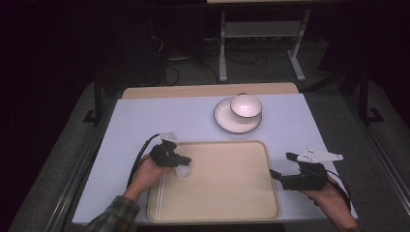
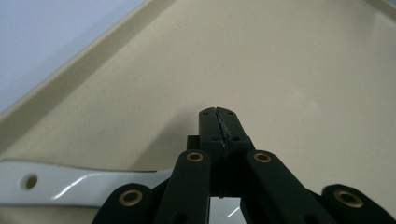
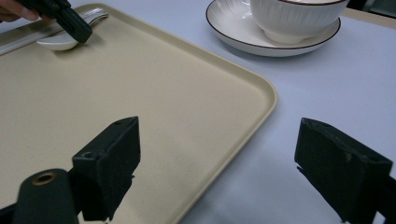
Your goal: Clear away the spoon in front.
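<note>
One white spoon (image 1: pixel 183 170) lies in the beige tray (image 1: pixel 232 203), at its left rim, and the left gripper (image 1: pixel 185 160) sits right over it with its jaws pressed together; from the left gripper view the spoon's handle (image 2: pixel 70 183) passes just under and behind the closed tips, so I cannot tell whether they pinch it or merely rest above. The right gripper (image 1: pixel 282 166) hovers at the tray's right edge, jaws spread wide and holding nothing, one jaw over the tray, the other over the table (image 1: pixel 145 121). Beyond both grippers, a white bowl (image 1: pixel 246 107) stands in a saucer (image 1: pixel 225 121) on the table, outside the tray.
</note>
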Demonstrator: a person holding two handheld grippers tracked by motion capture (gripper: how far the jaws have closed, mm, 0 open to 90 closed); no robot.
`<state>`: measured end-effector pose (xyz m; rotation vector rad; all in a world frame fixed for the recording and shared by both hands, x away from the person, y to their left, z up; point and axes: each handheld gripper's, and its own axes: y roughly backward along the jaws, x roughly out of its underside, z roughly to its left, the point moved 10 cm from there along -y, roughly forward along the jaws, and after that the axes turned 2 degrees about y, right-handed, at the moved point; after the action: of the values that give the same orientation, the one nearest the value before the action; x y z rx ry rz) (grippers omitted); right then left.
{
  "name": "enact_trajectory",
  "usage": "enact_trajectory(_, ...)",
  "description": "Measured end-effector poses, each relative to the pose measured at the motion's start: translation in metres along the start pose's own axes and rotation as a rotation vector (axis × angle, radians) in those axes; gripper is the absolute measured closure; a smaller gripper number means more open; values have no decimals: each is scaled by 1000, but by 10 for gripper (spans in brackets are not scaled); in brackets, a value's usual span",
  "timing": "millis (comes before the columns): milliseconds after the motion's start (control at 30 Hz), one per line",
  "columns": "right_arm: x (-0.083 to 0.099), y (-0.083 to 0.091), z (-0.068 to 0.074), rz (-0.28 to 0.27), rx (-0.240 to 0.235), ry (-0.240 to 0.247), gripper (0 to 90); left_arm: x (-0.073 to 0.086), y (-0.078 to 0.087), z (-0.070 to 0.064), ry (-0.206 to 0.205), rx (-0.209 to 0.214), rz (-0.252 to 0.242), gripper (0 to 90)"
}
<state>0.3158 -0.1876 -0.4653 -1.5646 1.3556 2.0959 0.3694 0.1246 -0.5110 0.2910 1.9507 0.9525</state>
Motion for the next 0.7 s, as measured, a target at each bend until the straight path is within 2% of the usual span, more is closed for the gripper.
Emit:
enact_trajectory(367,0,0,0,2,2,1,135,16,14,0,5,-16,14,900)
enact_trajectory(567,0,0,0,3,2,1,135,21,17,1,5,-21,22,900)
enact_trajectory(700,0,-1,0,4,2,1,135,20,20,2,6,-20,7,899)
